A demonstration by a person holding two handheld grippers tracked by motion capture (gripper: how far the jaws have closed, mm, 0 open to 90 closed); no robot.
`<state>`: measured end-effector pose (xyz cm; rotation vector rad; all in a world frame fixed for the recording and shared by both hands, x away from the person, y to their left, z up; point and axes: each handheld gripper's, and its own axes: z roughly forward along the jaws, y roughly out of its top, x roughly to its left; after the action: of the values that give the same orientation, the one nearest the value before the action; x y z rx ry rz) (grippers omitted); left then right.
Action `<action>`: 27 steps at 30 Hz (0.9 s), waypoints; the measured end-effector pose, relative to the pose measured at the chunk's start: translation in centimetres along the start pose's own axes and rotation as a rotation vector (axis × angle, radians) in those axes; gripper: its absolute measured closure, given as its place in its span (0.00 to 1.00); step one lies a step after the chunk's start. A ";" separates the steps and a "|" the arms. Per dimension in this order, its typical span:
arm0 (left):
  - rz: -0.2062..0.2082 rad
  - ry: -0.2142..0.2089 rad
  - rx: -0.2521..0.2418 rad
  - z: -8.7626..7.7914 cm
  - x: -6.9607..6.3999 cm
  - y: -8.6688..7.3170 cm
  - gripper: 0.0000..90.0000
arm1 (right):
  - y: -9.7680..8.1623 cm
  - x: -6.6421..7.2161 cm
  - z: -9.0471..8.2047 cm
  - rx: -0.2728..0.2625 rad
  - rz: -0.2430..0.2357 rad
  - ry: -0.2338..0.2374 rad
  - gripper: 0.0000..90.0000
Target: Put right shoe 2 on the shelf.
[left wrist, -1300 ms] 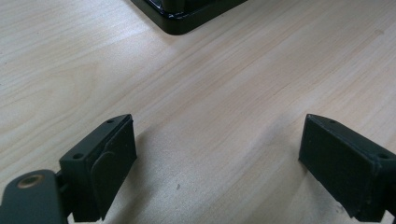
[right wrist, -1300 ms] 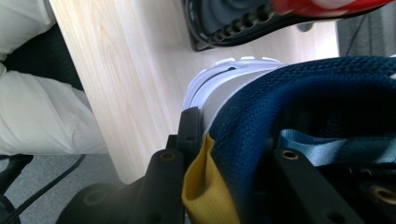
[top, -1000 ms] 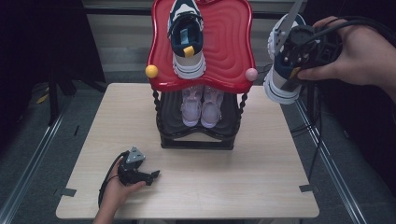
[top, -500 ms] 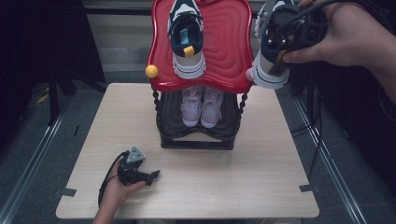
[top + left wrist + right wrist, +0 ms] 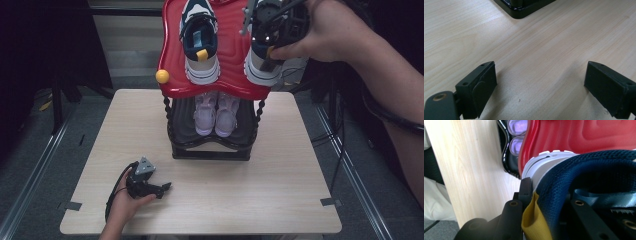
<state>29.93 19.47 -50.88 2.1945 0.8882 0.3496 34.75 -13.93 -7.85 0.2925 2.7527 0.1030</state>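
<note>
A shoe rack (image 5: 210,150) stands on the tabletop (image 5: 295,200). It has a black bottom shelf and a wavy red top shelf (image 5: 230,30). Two pale purple shoes (image 5: 216,112) sit side by side on the bottom shelf. One blue and white shoe (image 5: 200,42) sits on the left part of the red shelf, with a small yellow tab at its heel.

The right gripper (image 5: 277,25) is up high at the right side of the red shelf. Its jaws are clamped on the heel of a second blue and white shoe (image 5: 262,67). This shoe is over the right part of the red shelf, and its sole looks like it sits on the shelf. In the right gripper view, the blue heel and its yellow tab (image 5: 534,222) sit between the jaws.

The left gripper (image 5: 145,182) rests on the tabletop near the front left corner, well apart from the rack. Its jaws are wide apart with nothing between them.

A yellow ball (image 5: 162,76) sticks out from the left edge of the red shelf.
</note>
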 end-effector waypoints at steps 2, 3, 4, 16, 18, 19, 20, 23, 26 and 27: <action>-0.001 0.000 0.000 0.0 0.0 0.0 0.11 | 0.5 -0.2 0.4 -0.001 -0.011 -0.008 0.82; 0.000 0.000 0.000 0.0 0.0 0.0 0.11 | 0.7 -0.2 0.6 0.000 -0.006 -0.009 0.82; -0.001 0.000 0.000 0.0 0.0 0.0 0.11 | 0.8 -0.2 0.8 0.001 -0.014 -0.013 0.82; 0.001 0.000 0.000 0.0 0.0 0.0 0.11 | 2.2 -1.0 2.1 -0.007 -0.053 -0.029 0.82; 0.001 -0.001 0.000 0.0 0.0 0.0 0.11 | 2.5 -1.0 2.3 -0.001 -0.061 -0.027 0.82; -0.001 -0.002 0.002 0.0 0.0 0.0 0.11 | 2.7 -1.0 2.4 0.001 -0.058 -0.032 0.82; -0.004 0.000 0.004 0.0 0.0 0.0 0.11 | 2.8 -1.2 2.6 -0.001 -0.068 -0.034 0.82; -0.002 0.002 0.005 0.1 0.0 0.1 0.11 | 3.1 -1.2 3.1 0.010 -0.075 -0.027 0.82; -0.002 0.003 0.003 0.1 0.0 0.1 0.11 | 3.5 -1.3 3.7 0.028 -0.089 -0.033 0.82; -0.003 0.003 0.003 0.1 0.0 0.1 0.11 | 3.6 -1.3 3.8 0.025 -0.093 -0.030 0.82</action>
<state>30.00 19.36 -50.88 2.1956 0.8936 0.3509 38.04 -10.58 -10.54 0.1708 2.7347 0.0393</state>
